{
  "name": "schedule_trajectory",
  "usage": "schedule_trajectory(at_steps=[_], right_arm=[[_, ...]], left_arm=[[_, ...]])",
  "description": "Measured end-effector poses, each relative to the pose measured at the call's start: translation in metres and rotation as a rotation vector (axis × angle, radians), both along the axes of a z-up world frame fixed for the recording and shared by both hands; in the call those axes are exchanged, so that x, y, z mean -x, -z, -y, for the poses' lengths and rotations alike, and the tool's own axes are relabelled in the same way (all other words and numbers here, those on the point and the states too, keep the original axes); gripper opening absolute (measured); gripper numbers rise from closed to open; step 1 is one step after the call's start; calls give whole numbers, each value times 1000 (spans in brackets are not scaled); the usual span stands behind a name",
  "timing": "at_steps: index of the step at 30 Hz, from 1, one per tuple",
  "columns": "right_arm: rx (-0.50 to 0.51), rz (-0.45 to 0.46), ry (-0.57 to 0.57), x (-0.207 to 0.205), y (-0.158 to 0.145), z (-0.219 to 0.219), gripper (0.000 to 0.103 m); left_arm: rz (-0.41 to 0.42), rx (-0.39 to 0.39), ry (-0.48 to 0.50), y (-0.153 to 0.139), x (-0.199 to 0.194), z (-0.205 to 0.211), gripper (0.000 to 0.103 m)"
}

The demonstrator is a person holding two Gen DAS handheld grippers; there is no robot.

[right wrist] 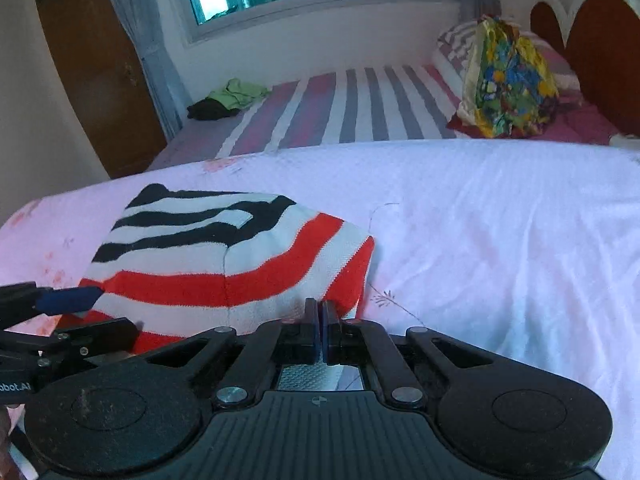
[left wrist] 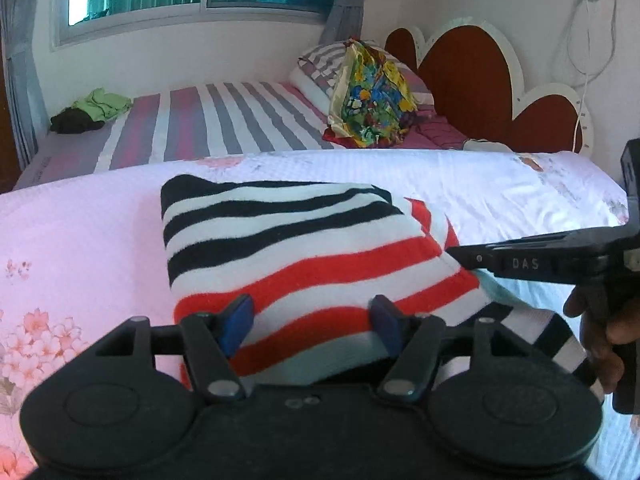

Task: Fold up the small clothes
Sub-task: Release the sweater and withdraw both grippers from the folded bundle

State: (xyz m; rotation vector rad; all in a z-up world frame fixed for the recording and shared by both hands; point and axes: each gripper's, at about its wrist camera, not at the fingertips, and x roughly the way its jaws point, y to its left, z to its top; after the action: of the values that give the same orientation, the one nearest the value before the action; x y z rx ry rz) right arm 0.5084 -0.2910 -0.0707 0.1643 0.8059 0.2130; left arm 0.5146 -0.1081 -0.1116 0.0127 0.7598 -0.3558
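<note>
A striped knit garment [left wrist: 296,256], black-and-white at the far end and red-and-white near me, lies folded on the pink floral bedspread [left wrist: 80,248]. My left gripper [left wrist: 312,320] is open, its blue-padded fingers [left wrist: 240,316] spread over the garment's near red edge. My right gripper [right wrist: 321,320] is shut, pinching the garment's [right wrist: 224,256] near right edge; it also shows in the left wrist view [left wrist: 460,254] at the garment's right corner. The left gripper's blue pad [right wrist: 68,300] shows at the garment's left in the right wrist view.
A second bed with a striped sheet [left wrist: 208,120] stands behind, with a green and dark clothes pile [left wrist: 94,110], a colourful bundle [left wrist: 372,96] and a pillow. A heart-shaped headboard [left wrist: 468,80] is at the right, a wooden door [right wrist: 100,64] at the left.
</note>
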Motion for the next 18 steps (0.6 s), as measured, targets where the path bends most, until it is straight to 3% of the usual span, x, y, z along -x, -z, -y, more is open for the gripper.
schedule_trajectory(at_steps=[3,4,5,7,15,18], right_arm=[[-15,16,26,5,0,1,1],[-21,21,28,7,-1,2,9],[-29,29,27,11,-3,2,32],[24,57,56,14,-5,3,64],[-30,57,24,29,-4,21,64],[-133,78,19,39,-19,38,64]], left_arm=[[19,-22,-12,-2,5,1,67],[27,-40,-17,-3,7,4,68],[34,-59,-21,-3,9,7,68],[38,-85,-28,-3,11,12,68],[40,-88,-68,-6,13,14,67],[83,-49,-105,-19,25,2,68]])
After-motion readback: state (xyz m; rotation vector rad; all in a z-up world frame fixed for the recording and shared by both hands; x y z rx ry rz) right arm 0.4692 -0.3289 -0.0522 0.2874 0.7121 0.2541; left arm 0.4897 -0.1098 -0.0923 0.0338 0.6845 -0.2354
